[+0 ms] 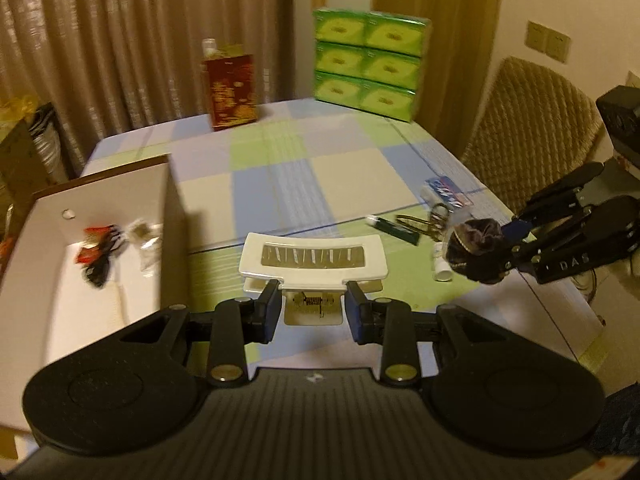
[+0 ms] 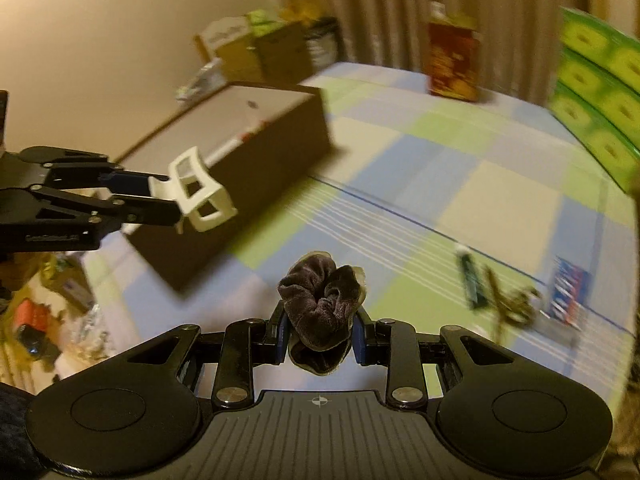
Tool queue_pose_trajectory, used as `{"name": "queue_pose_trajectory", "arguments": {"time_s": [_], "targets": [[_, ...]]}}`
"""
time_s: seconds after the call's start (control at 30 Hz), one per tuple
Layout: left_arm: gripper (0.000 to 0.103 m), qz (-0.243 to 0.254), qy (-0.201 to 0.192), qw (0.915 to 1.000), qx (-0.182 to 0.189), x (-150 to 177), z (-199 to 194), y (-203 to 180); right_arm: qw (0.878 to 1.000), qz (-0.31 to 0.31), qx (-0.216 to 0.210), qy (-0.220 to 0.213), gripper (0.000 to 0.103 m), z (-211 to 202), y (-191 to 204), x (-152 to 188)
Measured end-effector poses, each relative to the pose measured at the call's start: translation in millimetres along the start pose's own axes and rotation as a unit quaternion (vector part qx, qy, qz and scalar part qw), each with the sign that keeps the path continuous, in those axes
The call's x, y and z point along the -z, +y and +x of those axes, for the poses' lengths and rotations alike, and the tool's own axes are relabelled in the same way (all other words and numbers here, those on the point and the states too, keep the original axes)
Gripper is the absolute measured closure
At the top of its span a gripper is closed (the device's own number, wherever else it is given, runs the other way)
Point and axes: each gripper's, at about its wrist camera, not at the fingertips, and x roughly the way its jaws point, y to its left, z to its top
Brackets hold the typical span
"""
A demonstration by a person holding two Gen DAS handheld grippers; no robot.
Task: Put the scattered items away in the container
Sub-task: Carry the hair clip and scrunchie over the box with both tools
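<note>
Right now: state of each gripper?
Left gripper: shut on the white hair clip.
Right gripper: shut on the dark velvet scrunchie.

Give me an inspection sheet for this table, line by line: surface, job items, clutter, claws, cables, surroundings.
Surface: checked tablecloth, blue, green and cream.
Job's things: open box at the table's left, a few small items already inside; green tube, scissors, blue packet and a small white bottle loose on the cloth.
Clutter: red carton and stacked green tissue packs at the far edge.
Claws: left claw shut on a white clip; right claw shut on a dark scrunchie.
Cables: nothing seen.
Surroundings: curtains, woven chair, wall sockets.
</note>
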Motion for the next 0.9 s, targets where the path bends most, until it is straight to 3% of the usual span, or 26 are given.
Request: {"name": "queue_pose_trajectory", "arguments": {"time_s": [0.5,0.9], "targets": [[0.074,-0.04,-0.006,0.9956,-0.084,36.0,-80.3,100.3,0.992,-0.069,-0.105,-0.022,0.075,59.5,127.7,-64.9],[0.074,-0.034,0.006,0.9944,-0.1,46.9,-82.3,166.5,0.993,-0.075,-0.086,-0.012,0.075,114.9,180.5,-98.9]]}}
